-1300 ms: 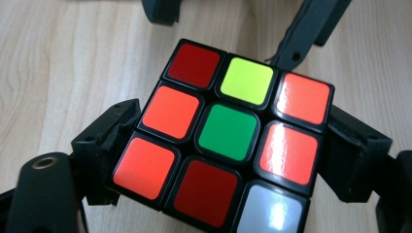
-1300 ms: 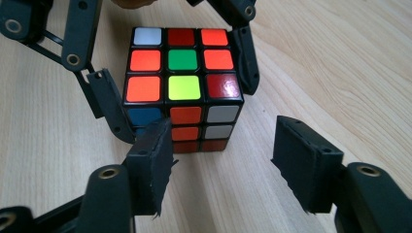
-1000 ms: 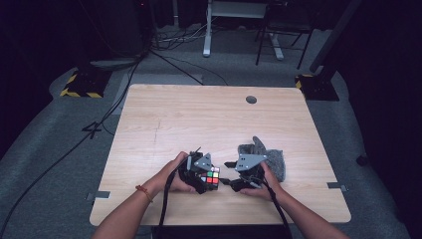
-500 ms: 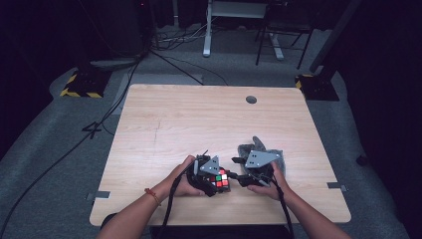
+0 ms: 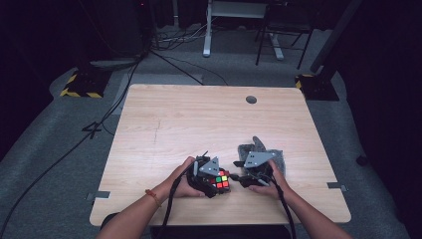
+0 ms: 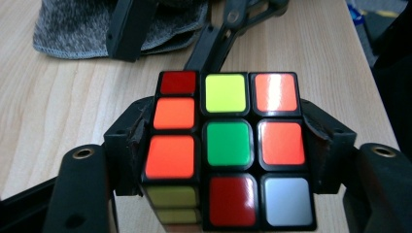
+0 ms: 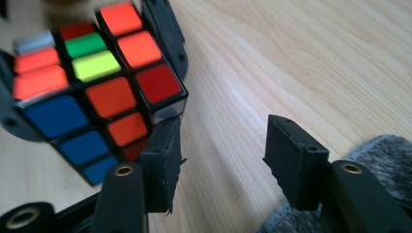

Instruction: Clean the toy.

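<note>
cube: clamped in left tongs above the worktop near edge, face up for turning.
right tongs: released, jaws apart just beside cube, likely ready to grip a layer.
cloth: under right hand.

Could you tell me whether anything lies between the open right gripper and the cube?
Nothing visible does. The right gripper stands open beside the cube, which the left gripper clamps; bare table shows between its jaws.
</note>
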Demonstrator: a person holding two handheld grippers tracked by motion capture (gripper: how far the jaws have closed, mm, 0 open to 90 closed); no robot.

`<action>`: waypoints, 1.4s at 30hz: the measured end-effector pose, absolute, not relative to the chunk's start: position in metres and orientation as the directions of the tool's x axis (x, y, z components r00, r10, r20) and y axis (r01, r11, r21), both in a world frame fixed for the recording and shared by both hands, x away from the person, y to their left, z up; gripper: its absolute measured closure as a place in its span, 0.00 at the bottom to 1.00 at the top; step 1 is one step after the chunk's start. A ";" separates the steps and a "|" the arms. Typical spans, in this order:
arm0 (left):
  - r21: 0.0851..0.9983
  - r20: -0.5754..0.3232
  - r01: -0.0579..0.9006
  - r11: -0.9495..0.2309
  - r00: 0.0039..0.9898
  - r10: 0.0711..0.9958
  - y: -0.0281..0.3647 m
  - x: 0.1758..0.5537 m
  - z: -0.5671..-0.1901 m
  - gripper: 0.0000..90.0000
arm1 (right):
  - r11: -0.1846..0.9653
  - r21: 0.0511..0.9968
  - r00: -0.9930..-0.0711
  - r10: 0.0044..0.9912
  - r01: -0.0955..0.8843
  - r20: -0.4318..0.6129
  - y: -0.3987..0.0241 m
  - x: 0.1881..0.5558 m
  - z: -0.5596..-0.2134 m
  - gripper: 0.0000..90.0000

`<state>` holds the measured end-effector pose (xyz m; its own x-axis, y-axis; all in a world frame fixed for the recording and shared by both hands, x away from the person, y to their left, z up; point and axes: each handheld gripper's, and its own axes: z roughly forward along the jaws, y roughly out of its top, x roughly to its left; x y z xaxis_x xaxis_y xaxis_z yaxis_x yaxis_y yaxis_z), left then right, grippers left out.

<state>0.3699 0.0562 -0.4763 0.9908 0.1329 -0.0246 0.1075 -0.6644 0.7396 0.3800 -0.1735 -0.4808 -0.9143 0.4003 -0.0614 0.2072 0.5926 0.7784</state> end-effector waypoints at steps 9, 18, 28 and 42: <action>0.707 -0.048 0.112 -0.698 0.993 0.111 0.055 0.374 -0.480 0.32 | 0.578 0.799 -0.921 0.380 0.167 -0.082 -0.167 0.374 -0.475 0.54; 0.634 -0.046 0.110 -0.765 0.993 0.105 0.053 0.379 -0.474 0.29 | 0.600 0.773 -0.924 0.379 0.204 -0.050 -0.167 0.377 -0.482 0.52; 0.727 0.037 0.054 -0.684 0.992 0.118 0.058 0.374 -0.464 0.37 | 0.623 0.751 -0.920 0.388 0.217 -0.056 -0.170 0.379 -0.484 0.52; 0.757 0.019 0.052 -0.651 0.995 0.102 0.042 0.369 -0.477 0.37 | 0.519 0.828 -0.907 0.420 0.213 -0.030 -0.190 0.384 -0.467 0.54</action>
